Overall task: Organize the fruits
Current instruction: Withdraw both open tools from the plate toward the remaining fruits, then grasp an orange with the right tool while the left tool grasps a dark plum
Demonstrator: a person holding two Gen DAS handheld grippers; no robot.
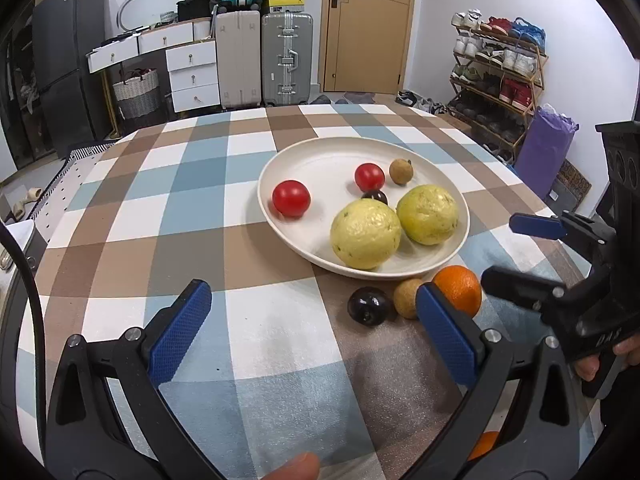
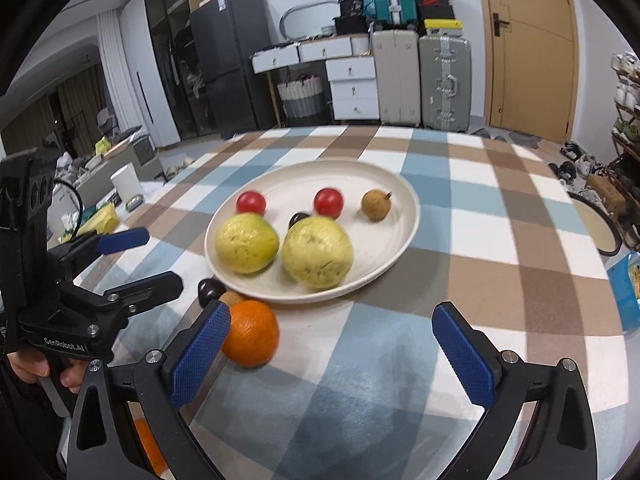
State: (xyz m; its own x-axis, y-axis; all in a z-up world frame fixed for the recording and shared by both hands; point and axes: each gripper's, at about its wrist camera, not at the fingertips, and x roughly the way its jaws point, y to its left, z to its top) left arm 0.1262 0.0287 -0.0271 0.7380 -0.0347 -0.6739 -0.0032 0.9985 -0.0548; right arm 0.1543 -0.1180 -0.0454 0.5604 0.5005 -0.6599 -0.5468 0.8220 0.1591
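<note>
A white plate (image 1: 328, 160) (image 2: 384, 240) on the checked tablecloth holds two yellow guavas (image 1: 366, 240) (image 2: 318, 252), two red tomatoes (image 1: 291, 198) (image 2: 328, 202), a brown longan (image 1: 401, 171) (image 2: 376, 205) and a dark fruit (image 1: 375, 196) (image 2: 298, 219). Just outside the plate's near rim lie an orange (image 1: 460, 288) (image 2: 252, 338), a second longan (image 1: 406, 298) (image 2: 232, 298) and a dark plum (image 1: 368, 305) (image 2: 210, 290). My left gripper (image 1: 312, 296) (image 2: 160, 258) is open and empty, left of these. My right gripper (image 2: 331, 316) (image 1: 502, 250) is open and empty, its left finger beside the orange.
Another orange (image 1: 484, 444) (image 2: 150, 448) shows partly behind the fingers near the table's front edge. A blue packet (image 2: 626, 284) lies at the table's right edge. Beyond the table stand suitcases, drawers and a shoe rack (image 1: 500, 72).
</note>
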